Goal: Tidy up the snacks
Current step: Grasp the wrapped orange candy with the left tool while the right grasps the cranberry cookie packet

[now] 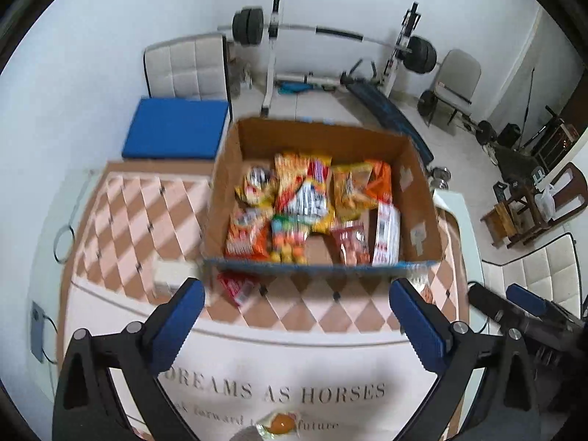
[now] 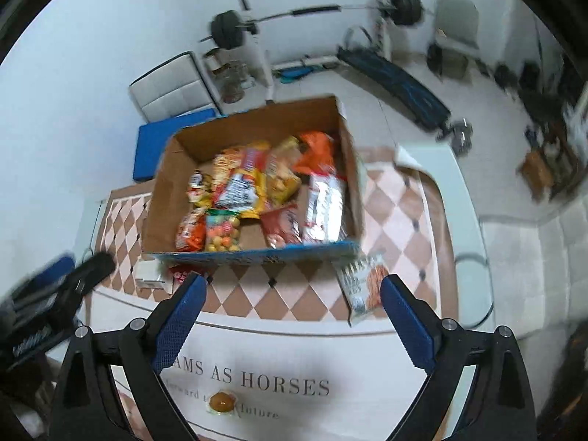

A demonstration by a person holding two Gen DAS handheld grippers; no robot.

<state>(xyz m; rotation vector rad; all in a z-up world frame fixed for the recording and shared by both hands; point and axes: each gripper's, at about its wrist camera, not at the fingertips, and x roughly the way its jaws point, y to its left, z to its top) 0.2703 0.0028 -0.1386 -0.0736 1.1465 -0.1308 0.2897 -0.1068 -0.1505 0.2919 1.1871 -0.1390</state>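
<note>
A cardboard box (image 1: 419,198) (image 2: 169,169) stands on the checked table mat, holding several bright snack packets (image 1: 305,194) (image 2: 250,191). My left gripper (image 1: 297,305) is open and empty, just in front of the box. My right gripper (image 2: 290,294) is open and empty too, on the near side of the box. A red packet (image 1: 235,288) (image 2: 178,275) lies on the mat by the box's near left corner. A white and orange snack packet (image 2: 362,283) lies right of the box's near corner. A small clear-wrapped orange sweet (image 1: 281,422) (image 2: 222,400) lies on the near white cloth.
A white packet (image 1: 171,275) (image 2: 149,275) lies left of the red one. The cloth (image 2: 279,352) bears printed words. The other gripper shows at the right of the left wrist view (image 1: 525,305) and at the left of the right wrist view (image 2: 55,286). Chairs, a blue cushion (image 1: 176,128) and a barbell rack stand behind the table.
</note>
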